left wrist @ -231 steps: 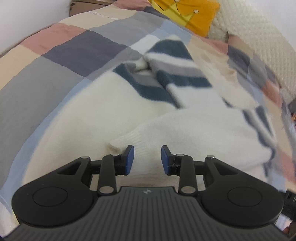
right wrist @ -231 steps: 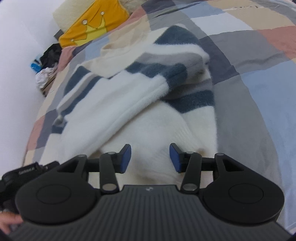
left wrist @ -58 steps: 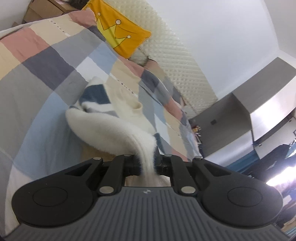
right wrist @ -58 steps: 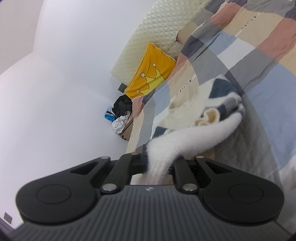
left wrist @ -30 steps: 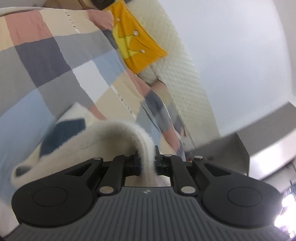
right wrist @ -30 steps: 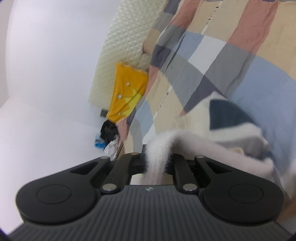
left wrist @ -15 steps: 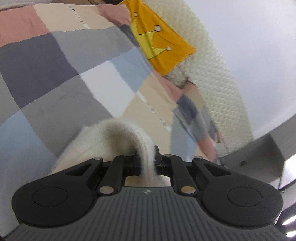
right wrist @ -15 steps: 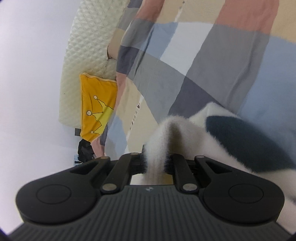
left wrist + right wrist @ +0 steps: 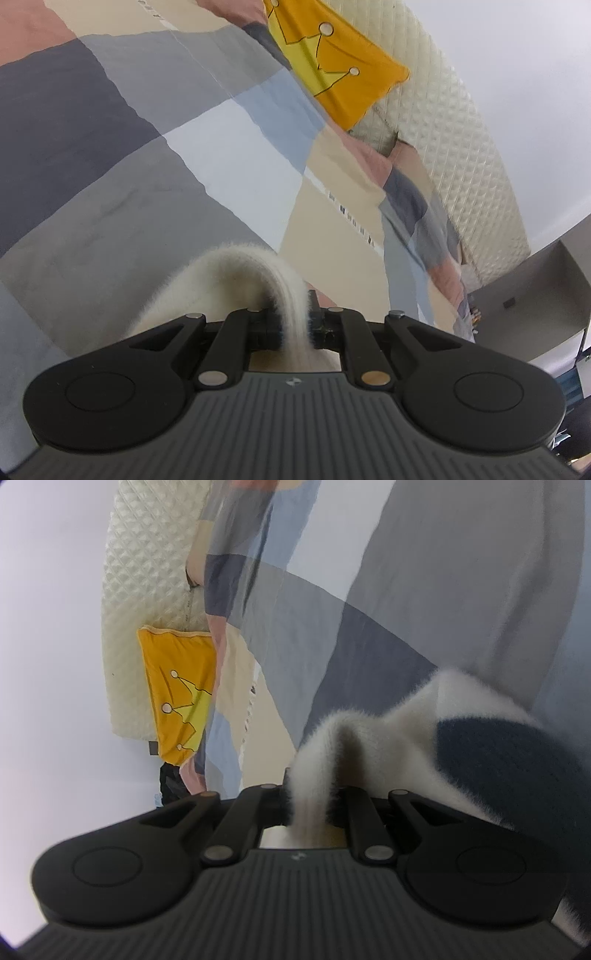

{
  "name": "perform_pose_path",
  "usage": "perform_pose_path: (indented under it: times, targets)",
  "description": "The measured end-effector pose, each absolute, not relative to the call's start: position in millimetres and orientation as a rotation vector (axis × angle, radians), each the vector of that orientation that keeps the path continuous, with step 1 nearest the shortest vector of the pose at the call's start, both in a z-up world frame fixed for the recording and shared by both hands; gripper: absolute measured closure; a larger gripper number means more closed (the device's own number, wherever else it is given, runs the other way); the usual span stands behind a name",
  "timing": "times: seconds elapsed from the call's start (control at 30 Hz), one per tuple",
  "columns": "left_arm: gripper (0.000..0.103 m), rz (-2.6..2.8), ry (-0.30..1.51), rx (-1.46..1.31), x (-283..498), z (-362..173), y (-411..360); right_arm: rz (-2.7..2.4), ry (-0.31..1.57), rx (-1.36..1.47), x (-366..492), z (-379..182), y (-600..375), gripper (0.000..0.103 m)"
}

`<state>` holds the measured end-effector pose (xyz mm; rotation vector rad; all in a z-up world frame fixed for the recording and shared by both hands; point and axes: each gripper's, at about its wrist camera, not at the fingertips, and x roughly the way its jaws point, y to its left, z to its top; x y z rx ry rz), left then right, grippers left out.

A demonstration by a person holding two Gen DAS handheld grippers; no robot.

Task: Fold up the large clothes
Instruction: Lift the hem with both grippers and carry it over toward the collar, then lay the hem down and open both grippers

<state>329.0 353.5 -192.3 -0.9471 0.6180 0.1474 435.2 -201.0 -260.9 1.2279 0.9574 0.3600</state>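
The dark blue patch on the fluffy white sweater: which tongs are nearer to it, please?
Right. The right tongs pinch the fluffy white sweater just beside its dark blue patch; the left tongs pinch plain white fabric, no blue in sight.

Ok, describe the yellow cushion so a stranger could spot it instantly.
Start at the bed with the checked quilt and follow it up to the cream quilted headboard. The cushion leans there. It alone is bright yellow, with a crown drawn on it.
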Motion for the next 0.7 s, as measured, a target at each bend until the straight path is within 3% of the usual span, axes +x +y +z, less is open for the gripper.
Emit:
perform_pose_path:
  times: [0.17,0.23,0.33,0.4,0.5,0.7]
  targets:
    - [0.090,0.128,0.626,-0.950,334,-191,355,0.369,0.964,1.215,435,-257,-201,0.091]
    - [0.082,0.112,0.637,-0.947,334,-188,355,0.381,0.968,1.200,434,-254,-201,0.090]
    - [0.055,0.076,0.637,-0.940,331,-184,350,0.392,0.963,1.223,430,-253,-204,0.083]
    - [0.036,0.043,0.619,-0.940,329,-178,346,0.402,0.947,1.210,426,-247,-203,0.056]
    - [0.029,0.015,0.604,-0.927,325,-168,337,0.472,0.920,1.181,421,-235,-196,0.025]
    - [0.028,-0.015,0.613,-0.834,316,-152,312,0.624,0.893,0.987,400,-205,-171,0.021]
